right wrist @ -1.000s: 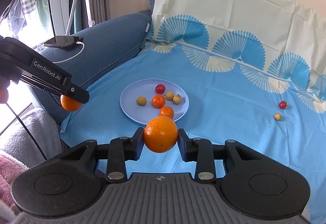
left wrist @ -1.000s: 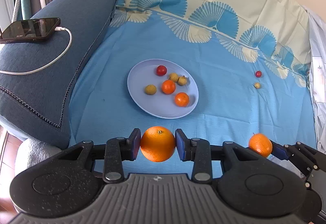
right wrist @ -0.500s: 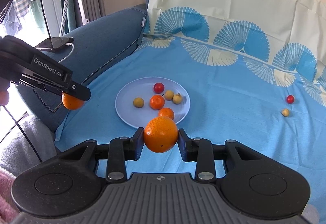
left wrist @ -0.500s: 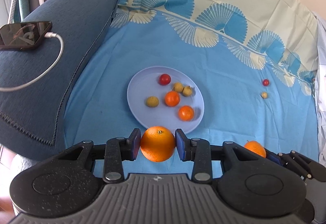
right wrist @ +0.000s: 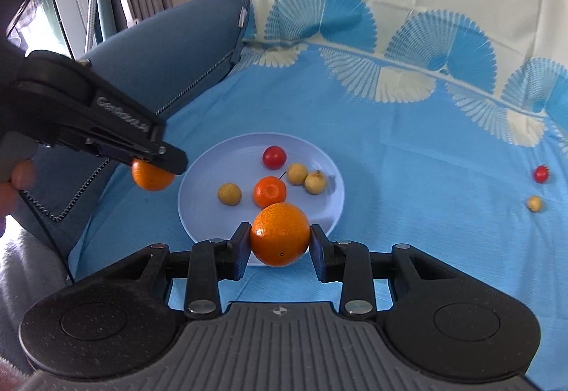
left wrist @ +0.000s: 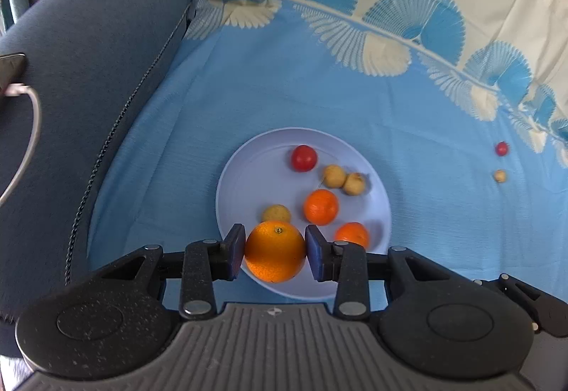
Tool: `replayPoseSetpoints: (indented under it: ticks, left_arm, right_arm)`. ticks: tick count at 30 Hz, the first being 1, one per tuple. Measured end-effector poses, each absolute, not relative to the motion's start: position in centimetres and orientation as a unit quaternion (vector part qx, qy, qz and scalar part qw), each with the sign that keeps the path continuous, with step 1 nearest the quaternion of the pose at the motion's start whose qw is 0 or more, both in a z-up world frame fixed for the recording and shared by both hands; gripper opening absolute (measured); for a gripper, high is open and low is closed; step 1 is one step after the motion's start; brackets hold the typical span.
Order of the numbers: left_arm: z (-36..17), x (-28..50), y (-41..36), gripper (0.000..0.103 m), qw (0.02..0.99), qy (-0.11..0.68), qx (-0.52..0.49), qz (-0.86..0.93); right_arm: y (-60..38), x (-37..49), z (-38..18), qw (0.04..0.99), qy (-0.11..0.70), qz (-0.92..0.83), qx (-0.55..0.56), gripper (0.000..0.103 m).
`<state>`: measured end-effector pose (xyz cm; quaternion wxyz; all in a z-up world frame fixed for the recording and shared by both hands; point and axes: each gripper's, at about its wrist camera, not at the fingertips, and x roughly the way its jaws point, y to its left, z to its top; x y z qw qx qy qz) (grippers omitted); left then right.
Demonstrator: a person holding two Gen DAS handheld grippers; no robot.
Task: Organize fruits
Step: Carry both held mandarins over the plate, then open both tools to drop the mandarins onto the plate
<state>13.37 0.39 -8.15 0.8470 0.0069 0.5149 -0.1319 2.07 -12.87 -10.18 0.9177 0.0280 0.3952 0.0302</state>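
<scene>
My left gripper (left wrist: pixel 275 258) is shut on an orange (left wrist: pixel 275 256), held over the near edge of a pale blue plate (left wrist: pixel 241 178). In the right wrist view the left gripper (right wrist: pixel 156 167) shows at the plate's left rim with its orange (right wrist: pixel 151 178). My right gripper (right wrist: pixel 279 250) is shut on a second orange (right wrist: pixel 280 238) above the near edge of the plate (right wrist: pixel 198 185). On the plate lie a cherry tomato (left wrist: pixel 304 158), two small tangerines (left wrist: pixel 320 207), and three yellowish small fruits (left wrist: pixel 333 176).
A cherry tomato (left wrist: pixel 501 148) and a small yellow fruit (left wrist: pixel 500 175) lie loose on the blue sheet (left wrist: pixel 319 89) at the right. A dark blue sofa arm (left wrist: pixel 88 71) rises at the left, with a phone and white cable (left wrist: pixel 28 114) on it.
Both grippers have moved forward toward the plate with their oranges still held. The left one now hangs over the plate's near edge.
</scene>
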Motion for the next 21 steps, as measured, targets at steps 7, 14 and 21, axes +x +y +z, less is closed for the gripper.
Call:
replayPoseSetpoints:
  ticks: [7, 14, 21]
  left_arm:
    - [-11.0, 16.7, -0.3, 0.041, 0.841, 0.524, 0.032, -0.133]
    - [-13.3, 19.3, -0.8, 0.041, 0.838, 0.527, 0.049, -0.129]
    - [-11.2, 18.9, 0.5, 0.103, 0.868, 0.481, 0.047, -0.116]
  right_arm:
    - [-12.5, 5.3, -12.9, 0.909, 0.414, 0.043, 0.028, 0.036]
    - [-11.6, 7.8, -15.1, 0.899, 0.435, 0.053, 0.017, 0.036]
    - [-10.9, 8.0, -14.2, 0.916, 0.396, 0.059, -0.004, 0.076]
